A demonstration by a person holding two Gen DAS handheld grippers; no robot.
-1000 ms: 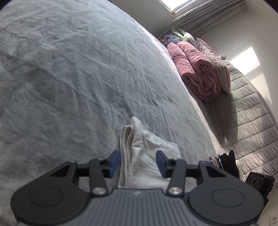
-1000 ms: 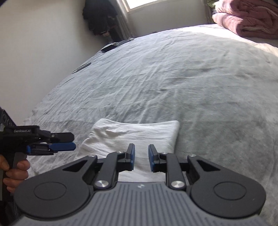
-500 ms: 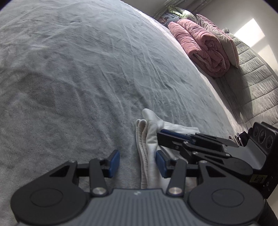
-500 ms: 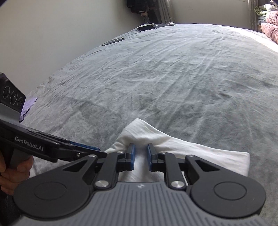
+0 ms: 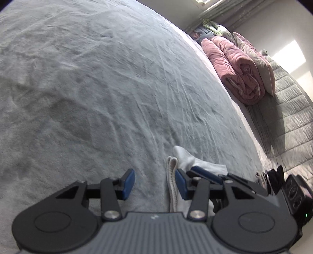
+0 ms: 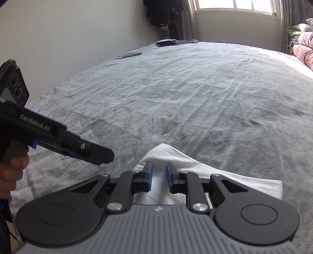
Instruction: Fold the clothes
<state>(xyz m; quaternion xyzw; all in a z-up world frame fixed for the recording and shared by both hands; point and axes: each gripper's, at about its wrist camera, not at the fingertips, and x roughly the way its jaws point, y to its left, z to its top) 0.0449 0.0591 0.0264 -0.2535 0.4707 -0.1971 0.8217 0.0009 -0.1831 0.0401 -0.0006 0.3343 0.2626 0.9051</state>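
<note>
It was a bedroom in a home: a wide bed [image 6: 195, 97] under a grey cover, a rolled pink quilt [image 5: 238, 72] with pillows [image 5: 256, 64] at its far edge (beside the padded headboard [image 5: 289, 121]), a curtained window [image 6: 234, 5].

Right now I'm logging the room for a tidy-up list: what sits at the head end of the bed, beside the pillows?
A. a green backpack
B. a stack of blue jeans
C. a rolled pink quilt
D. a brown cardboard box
C: a rolled pink quilt lies against the pillows at the far end of the grey bed cover.
</note>
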